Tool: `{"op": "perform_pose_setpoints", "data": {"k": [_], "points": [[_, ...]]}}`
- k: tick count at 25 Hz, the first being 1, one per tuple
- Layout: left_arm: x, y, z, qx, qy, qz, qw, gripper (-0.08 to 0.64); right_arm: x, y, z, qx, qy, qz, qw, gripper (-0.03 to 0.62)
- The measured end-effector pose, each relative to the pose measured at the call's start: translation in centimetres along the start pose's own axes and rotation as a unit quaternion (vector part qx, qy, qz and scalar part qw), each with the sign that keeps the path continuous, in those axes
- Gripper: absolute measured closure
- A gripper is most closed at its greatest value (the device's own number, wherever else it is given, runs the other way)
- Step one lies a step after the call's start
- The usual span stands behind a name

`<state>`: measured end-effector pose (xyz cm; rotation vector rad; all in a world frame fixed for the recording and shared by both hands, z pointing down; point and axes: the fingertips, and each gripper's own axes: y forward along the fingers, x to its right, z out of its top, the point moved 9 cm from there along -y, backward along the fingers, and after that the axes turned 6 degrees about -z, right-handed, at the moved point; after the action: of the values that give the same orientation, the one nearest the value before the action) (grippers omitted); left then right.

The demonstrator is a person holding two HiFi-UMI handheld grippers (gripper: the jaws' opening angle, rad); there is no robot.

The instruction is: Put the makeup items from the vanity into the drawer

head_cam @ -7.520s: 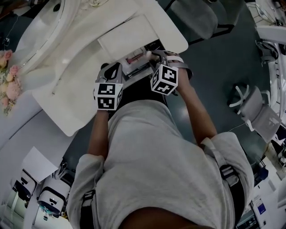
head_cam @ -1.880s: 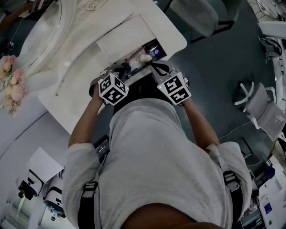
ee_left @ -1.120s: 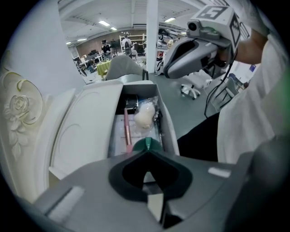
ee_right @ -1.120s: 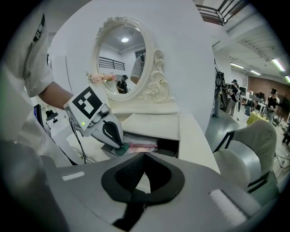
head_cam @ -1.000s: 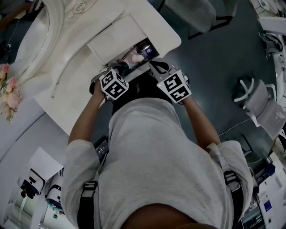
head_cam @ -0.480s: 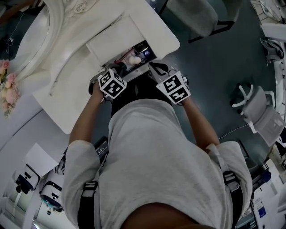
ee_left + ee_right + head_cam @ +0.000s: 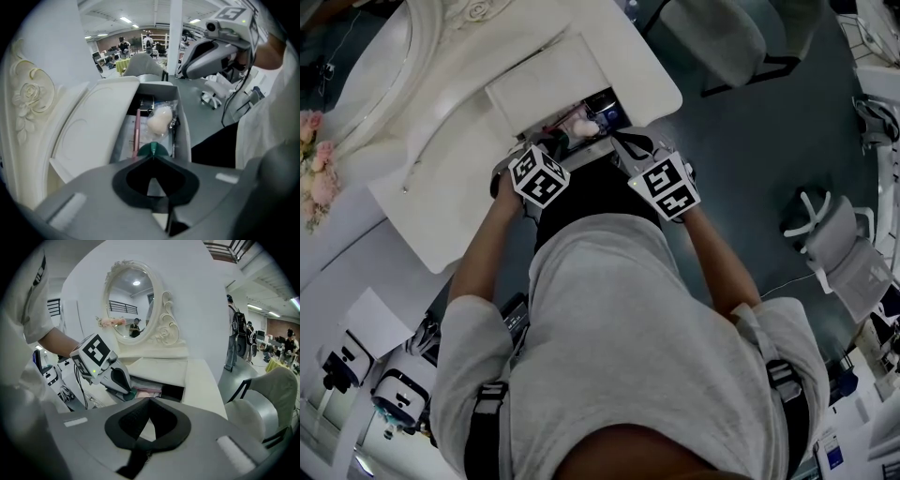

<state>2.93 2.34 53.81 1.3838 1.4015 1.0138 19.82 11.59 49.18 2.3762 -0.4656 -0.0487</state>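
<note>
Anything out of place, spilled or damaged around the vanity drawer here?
Nothing stands out. The pink pencil and the wrapped sponge lie inside the open drawer, with no spill or damage visible. The left tongs and right tongs are shut and hold nothing.

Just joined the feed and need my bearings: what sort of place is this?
Likely an open lab or workshop hall, not a home: the white vanity with its oval mirror stands on a bare grey floor among office chairs, with people under strip lights behind.

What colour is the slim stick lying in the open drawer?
Pink. The stick shows best in the left gripper view.
</note>
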Motion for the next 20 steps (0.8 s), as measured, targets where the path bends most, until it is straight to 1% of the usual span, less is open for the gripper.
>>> {"op": "perform_pose_setpoints", "data": {"k": [2,7,11,13,15,16,17,20], "points": [[-0.1,-0.1,0.0,0.009,-0.014,0.005,0.9998,0.510,0.0,0.2,0.1,0.003,0.000,0.002,1.000,0.592],[0.0,-0.6,0.0,0.042,-0.034,0.006,0.9985,0.479,-0.5,0.8,0.6,0.009,-0.005,0.005,1.000,0.592],[0.2,-1.5,-0.6,0.064,-0.052,0.025,0.9963,0.474,-1.4,1.3,0.9,0.015,-0.012,0.008,1.000,0.592],[0.2,-2.5,-1.0,0.084,-0.072,0.044,0.9929,0.478,-1.8,1.6,1.2,0.022,-0.016,0.009,1.000,0.592],[0.2,-3.6,-1.7,0.112,-0.103,0.069,0.9859,0.486,-2.4,1.9,1.6,0.032,-0.015,0.009,0.999,0.592],[0.2,-4.2,-2.1,0.129,-0.122,0.083,0.9806,0.495,-2.7,2.0,1.8,0.039,-0.013,0.009,0.999,0.592],[0.3,-4.9,-2.5,0.148,-0.143,0.097,0.9737,0.506,-3.1,2.1,2.1,0.048,-0.012,0.009,0.999,0.592],[1.0,-6.9,-3.5,0.204,-0.202,0.133,0.9486,0.555,-4.5,1.9,3.0,0.077,-0.014,0.007,0.997,0.592]]}}
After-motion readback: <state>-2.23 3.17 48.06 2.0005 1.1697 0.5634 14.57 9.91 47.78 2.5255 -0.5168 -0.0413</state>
